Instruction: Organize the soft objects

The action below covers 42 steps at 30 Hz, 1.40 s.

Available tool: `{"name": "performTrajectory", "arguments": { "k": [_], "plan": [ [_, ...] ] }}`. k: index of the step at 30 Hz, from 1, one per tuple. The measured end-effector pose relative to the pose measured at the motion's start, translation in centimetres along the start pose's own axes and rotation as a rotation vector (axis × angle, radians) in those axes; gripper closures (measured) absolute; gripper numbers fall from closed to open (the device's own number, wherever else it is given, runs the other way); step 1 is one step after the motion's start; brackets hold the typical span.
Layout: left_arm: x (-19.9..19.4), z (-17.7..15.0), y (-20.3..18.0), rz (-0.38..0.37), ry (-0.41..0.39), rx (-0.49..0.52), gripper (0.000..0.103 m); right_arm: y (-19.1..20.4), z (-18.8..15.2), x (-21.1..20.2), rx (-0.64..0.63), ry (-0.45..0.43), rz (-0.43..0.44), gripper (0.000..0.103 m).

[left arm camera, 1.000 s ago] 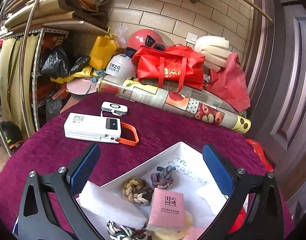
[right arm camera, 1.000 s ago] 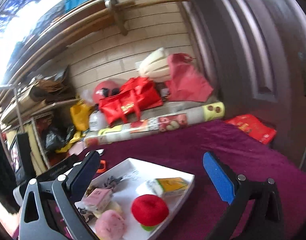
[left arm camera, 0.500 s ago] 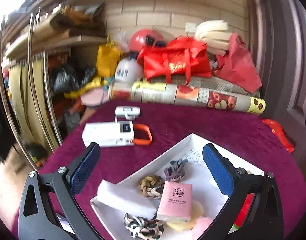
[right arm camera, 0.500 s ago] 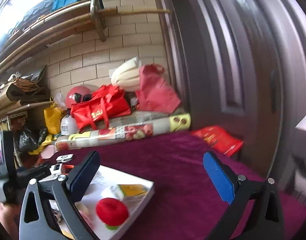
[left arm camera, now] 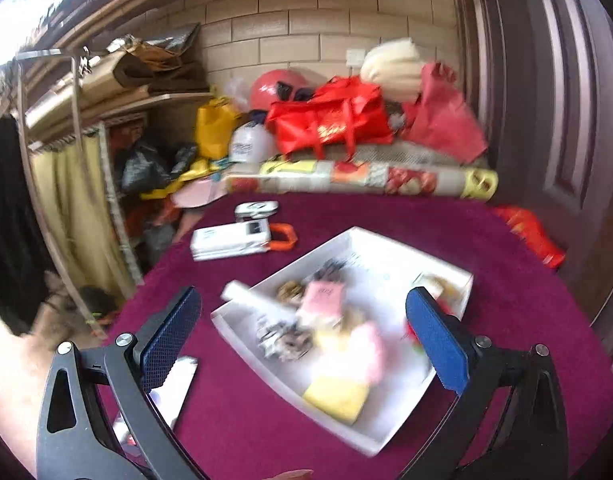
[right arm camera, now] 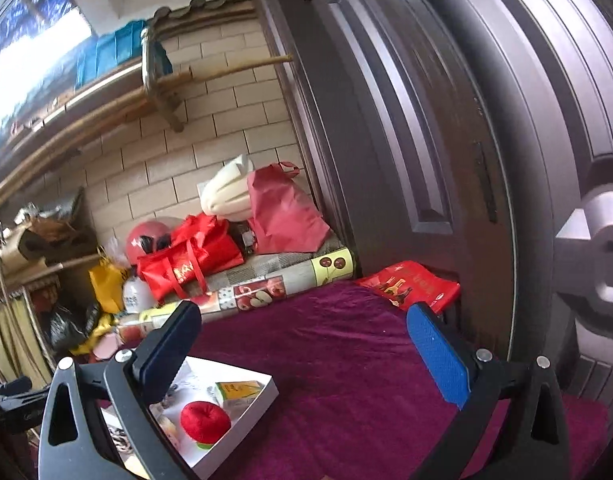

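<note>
While spread empty, left hand-held gripper (left arm camera: 302,332) frames the white tray (left arm camera: 346,240).

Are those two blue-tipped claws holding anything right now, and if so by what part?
Nothing is held. The left gripper and the right gripper are both wide open; the soft things lie in the white tray.

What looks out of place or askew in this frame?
A white foam piece sticks out over the white tray rim at its left corner, rather than lying inside. The soft items are heaped, blurred. Both grippers, left and right, are open and empty.
</note>
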State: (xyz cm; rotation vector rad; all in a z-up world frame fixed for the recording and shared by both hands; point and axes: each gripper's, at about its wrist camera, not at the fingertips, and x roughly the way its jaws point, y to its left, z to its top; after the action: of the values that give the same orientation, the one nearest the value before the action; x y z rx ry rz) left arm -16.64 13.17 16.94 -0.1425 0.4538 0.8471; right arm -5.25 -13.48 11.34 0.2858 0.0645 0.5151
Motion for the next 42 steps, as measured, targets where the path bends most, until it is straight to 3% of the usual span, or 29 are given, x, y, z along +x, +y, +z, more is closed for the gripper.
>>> {"name": "performTrajectory", "arguments": {
  "k": [4,8,9,11,14,17,24,33,42],
  "plan": [
    [-3.0,-1.3,-1.0,0.032,-0.008,0.065,0.000,-1.3,0.4,-1.7,0.033,-0.025,0.016,0.000],
    [-5.0,-2.8,-2.6,-0.032,-0.001,0.121,0.000,-1.6,1.0,-2.5,0.039,-0.010,0.026,0.000],
    [-5.2,-3.1,-3.1,-0.044,0.007,0.130,0.000,-1.0,1.6,-2.6,-0.006,0.057,0.038,0.000],
    [-5.7,-3.7,-4.1,-0.072,0.023,0.146,0.000,-0.6,1.8,-2.9,-0.037,0.066,0.047,0.000],
    [-6.4,-4.7,-5.8,-0.114,0.039,0.178,0.000,-0.2,1.9,-5.5,-0.093,-0.055,0.022,0.000],
    [-7.1,-5.2,-6.5,-0.119,0.027,0.192,0.000,-0.7,1.8,-5.7,-0.081,-0.065,0.031,0.000],
    [-6.7,-4.7,-5.0,-0.108,0.042,0.130,0.000,-2.3,0.8,-4.5,0.016,-0.009,0.034,0.000],
    [-5.0,-4.8,-3.7,-0.093,0.107,0.077,0.000,-1.9,0.5,-5.0,0.003,-0.014,0.019,0.000],
    [-4.7,-4.9,-3.4,-0.087,0.112,0.064,0.000,-1.9,0.1,-4.6,0.006,0.022,0.020,0.000]
  ]
}}
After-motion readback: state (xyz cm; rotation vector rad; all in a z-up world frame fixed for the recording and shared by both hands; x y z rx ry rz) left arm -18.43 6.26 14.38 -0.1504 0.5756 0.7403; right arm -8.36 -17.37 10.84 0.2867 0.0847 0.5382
